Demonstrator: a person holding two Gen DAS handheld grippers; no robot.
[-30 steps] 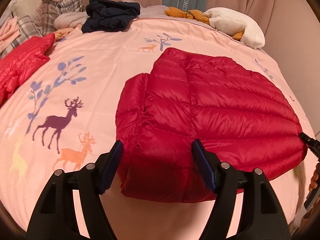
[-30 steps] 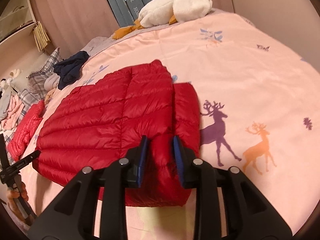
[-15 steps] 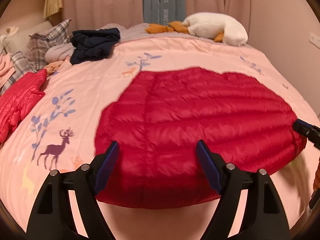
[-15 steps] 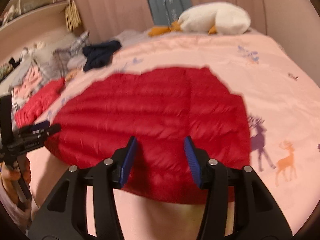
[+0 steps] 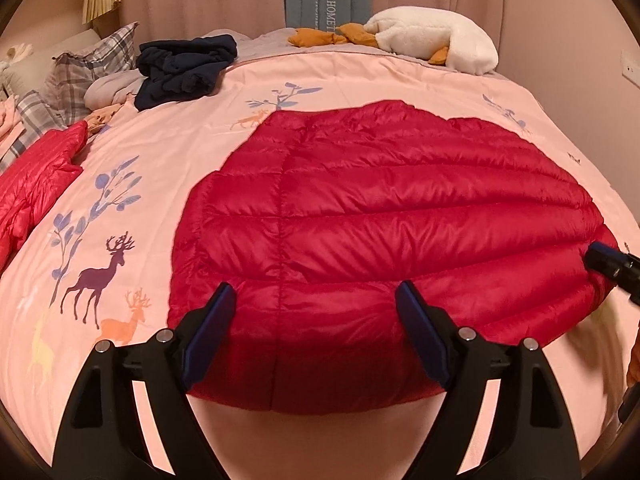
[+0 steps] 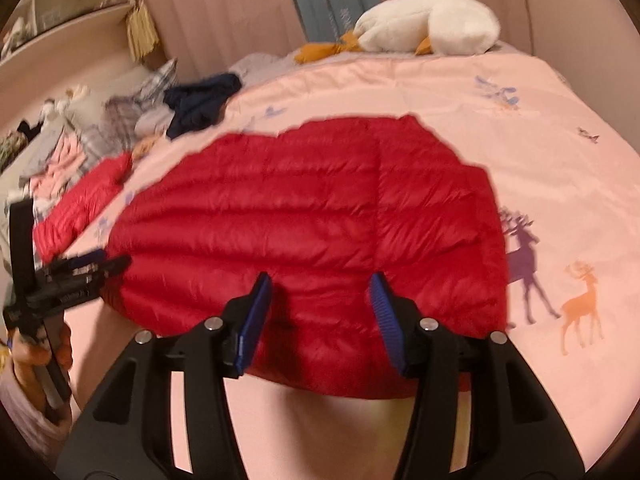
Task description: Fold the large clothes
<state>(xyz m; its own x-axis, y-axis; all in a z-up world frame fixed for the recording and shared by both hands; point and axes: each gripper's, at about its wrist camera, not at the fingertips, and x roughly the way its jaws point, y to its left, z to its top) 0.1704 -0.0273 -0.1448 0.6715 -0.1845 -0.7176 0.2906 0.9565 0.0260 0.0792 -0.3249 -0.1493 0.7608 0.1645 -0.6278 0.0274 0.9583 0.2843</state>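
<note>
A dark red quilted down jacket (image 5: 380,216) lies folded and flat on the pink deer-print bedspread (image 5: 160,168). It also shows in the right wrist view (image 6: 312,220). My left gripper (image 5: 316,320) is open and empty, over the jacket's near edge at its left part. My right gripper (image 6: 320,308) is open and empty, over the near edge toward the jacket's right part. The right gripper's tip (image 5: 612,264) shows at the jacket's right edge in the left wrist view; the left gripper (image 6: 72,276) shows at the jacket's left end in the right wrist view.
A second brighter red jacket (image 5: 36,184) lies at the bed's left side. A navy garment (image 5: 184,68), plaid pillows (image 5: 92,68) and a white plush goose (image 5: 432,40) sit at the far end. Curtains and wall stand behind the bed.
My right gripper let go of the jacket and opened. Both grippers pulled back toward the near edge, so the whole folded jacket now shows.
</note>
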